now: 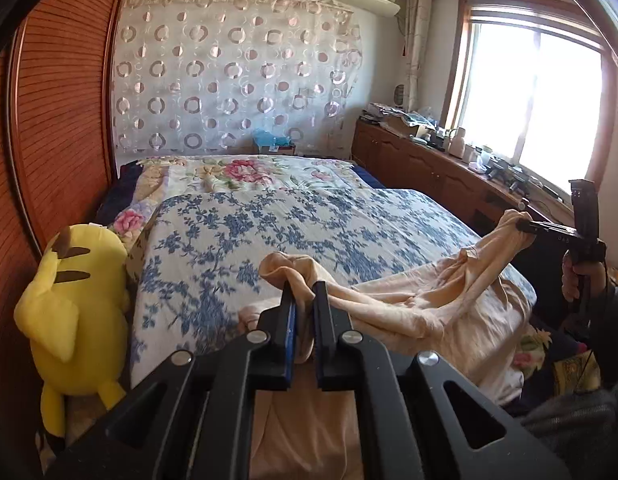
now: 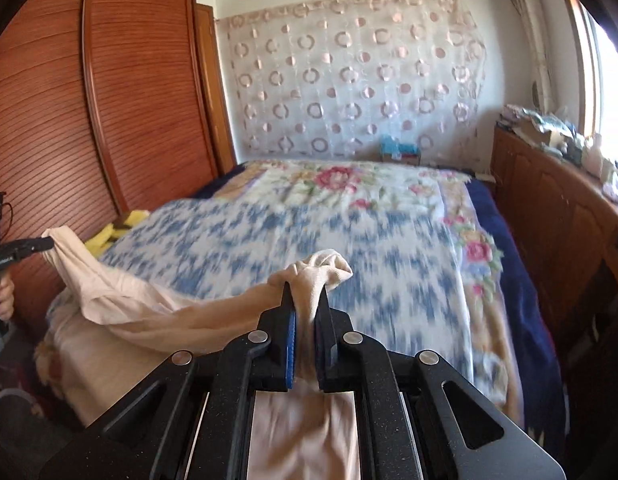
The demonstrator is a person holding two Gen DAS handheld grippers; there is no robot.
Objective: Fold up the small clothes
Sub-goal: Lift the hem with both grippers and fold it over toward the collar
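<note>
Peach-beige knit fabric is pinched at two ends: one bunched end is clamped between the blue-padded fingers of the left gripper (image 1: 305, 300), the other between those of the right gripper (image 2: 305, 304). Both sets of fingers are drawn in narrow on cloth. The garment (image 1: 421, 304) is held raised just above the near edge of the bed (image 1: 269, 220), sagging in a loose swag between the two holds, with its lower part trailing onto the bedcover.

Progress, as judged: early. No crease or folded layer can be made out; the piece appears only lifted and stretched out. Laying it flat, squaring it, and every fold are taken to be left.

Texture noted: thin, soft, finely ribbed at the cuff-like ends, heavily wrinkled, limp. What kind of garment it is cannot be told.

Beyond the garment, the bedcover is a white cotton with a blue floral print, quilted flat; farther up the bed lies a blanket (image 1: 237, 172) with pink flowers. At the left side of the bed a yellow plush toy (image 1: 69, 312) is propped against a slatted red-brown wardrobe (image 1: 57, 120). Behind the bed head a sheer curtain (image 1: 233, 76) with ring motifs is hung. To the bed's right, a wooden cabinet (image 1: 421, 160) runs under a bright window (image 1: 529, 92).
</note>
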